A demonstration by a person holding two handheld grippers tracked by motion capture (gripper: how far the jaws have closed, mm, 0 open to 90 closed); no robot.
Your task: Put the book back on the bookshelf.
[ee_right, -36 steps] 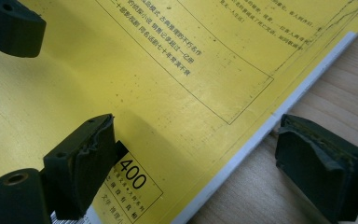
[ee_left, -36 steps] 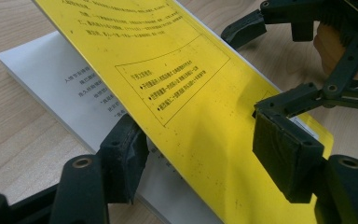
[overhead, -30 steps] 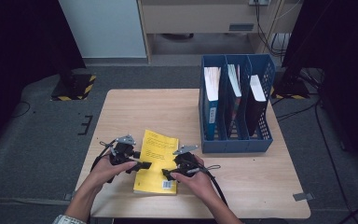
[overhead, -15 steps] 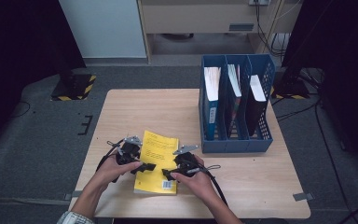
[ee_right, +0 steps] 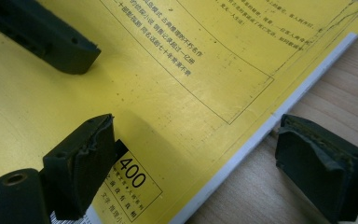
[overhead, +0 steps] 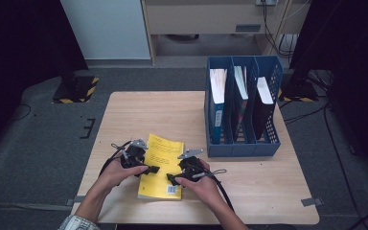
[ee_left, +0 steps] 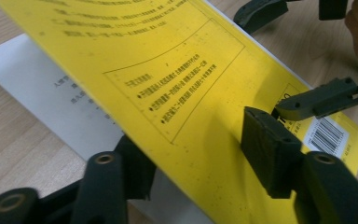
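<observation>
in the high view a light wooden table [overhead: 249, 191] stands on a grey carpet floor [overhead: 38, 158], with a white panel [overhead: 105, 28] and a beige cabinet [overhead: 201, 17] behind it. a yellow book [overhead: 162, 165] lies on the near middle of the table. at the right stands a blue file rack [overhead: 242, 146] with three compartments, and one book stands upright in each of them. the left gripper [overhead: 146, 168] is at the book's left edge and the right gripper [overhead: 172, 179] at its right edge.

in the left gripper view the yellow cover [ee_left: 182, 93] is lifted from the white page [ee_left: 51, 102] under it. the left gripper's jaws have just been closing; one jaw is under the cover and one over it, but they are not pressing it. the cover has a box of small print, too small to read, and a barcode [ee_left: 328, 135].

in the right gripper view the right gripper [ee_right: 191, 163] is open wide, one jaw over the cover and one on the wood, holding nothing. the number "400" [ee_right: 131, 176] is printed on the book.
</observation>
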